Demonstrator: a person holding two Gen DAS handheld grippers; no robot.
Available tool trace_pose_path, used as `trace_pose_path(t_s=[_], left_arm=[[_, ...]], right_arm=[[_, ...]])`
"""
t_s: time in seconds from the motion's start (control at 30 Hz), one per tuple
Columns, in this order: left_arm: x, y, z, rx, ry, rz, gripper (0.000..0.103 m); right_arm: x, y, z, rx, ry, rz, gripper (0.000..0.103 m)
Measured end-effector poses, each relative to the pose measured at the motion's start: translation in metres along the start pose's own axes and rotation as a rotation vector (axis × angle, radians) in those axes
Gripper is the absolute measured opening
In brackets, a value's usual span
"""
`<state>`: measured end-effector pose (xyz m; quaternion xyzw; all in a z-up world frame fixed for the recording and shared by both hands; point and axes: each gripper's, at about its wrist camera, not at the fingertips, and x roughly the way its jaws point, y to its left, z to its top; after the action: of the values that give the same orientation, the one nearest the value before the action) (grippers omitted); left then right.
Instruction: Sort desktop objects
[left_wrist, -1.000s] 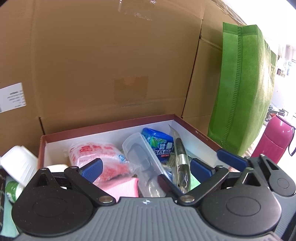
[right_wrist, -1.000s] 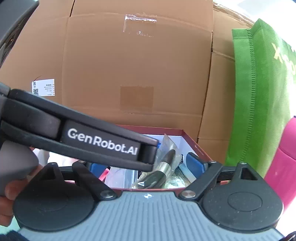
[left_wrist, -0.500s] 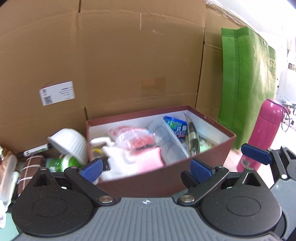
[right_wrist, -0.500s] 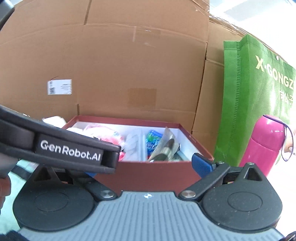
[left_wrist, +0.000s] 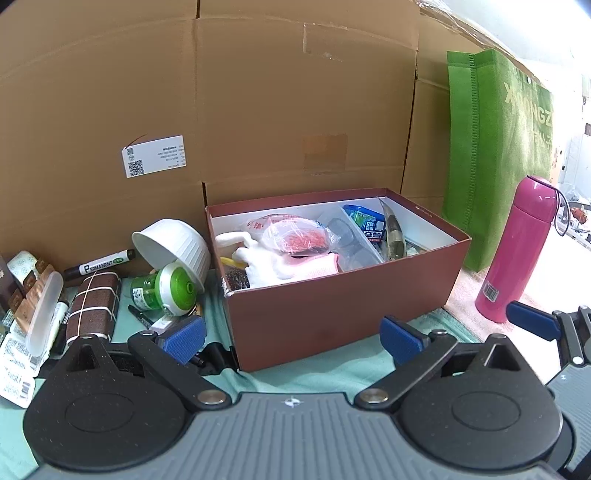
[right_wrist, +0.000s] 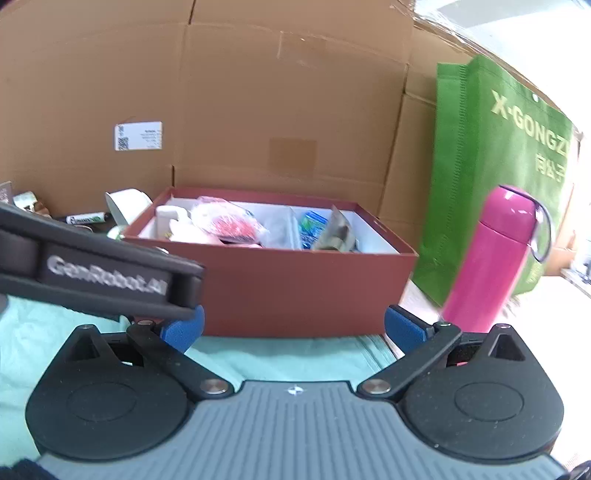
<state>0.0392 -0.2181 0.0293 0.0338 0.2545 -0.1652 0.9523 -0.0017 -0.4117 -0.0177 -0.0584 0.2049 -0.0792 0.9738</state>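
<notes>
A dark red box (left_wrist: 332, 310) stands on the green mat, also in the right wrist view (right_wrist: 280, 291). It holds a white glove (left_wrist: 258, 254), a red snack bag (left_wrist: 295, 232), a clear case, a blue packet (left_wrist: 364, 218) and a wrapped pen (left_wrist: 393, 236). My left gripper (left_wrist: 293, 338) is open and empty, in front of the box. My right gripper (right_wrist: 293, 330) is open and empty, also before the box. The left gripper's body (right_wrist: 92, 269) crosses the right wrist view's left side.
Left of the box lie a white bowl (left_wrist: 173, 243), a green-lidded jar (left_wrist: 166, 291), a permanent marker (left_wrist: 99, 264), a brown wrapped block (left_wrist: 92, 306) and packets. A pink flask (left_wrist: 517, 247) and a green bag (left_wrist: 498, 155) stand right. A cardboard wall (left_wrist: 258, 110) is behind.
Both grippers have pulled back from over the box to in front of it. The wrapped pen now lies in the box. Both stay open.
</notes>
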Motion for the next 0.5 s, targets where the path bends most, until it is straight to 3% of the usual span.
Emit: trace_pose_path(t_s=[0.5], left_arm=[[-0.0047,-0.0027,-0.005,0.019,0.013,0.0,0.103]], right_arm=[[-0.0059,0.001,-0.0054,0.015,0.021,-0.021,0.101]])
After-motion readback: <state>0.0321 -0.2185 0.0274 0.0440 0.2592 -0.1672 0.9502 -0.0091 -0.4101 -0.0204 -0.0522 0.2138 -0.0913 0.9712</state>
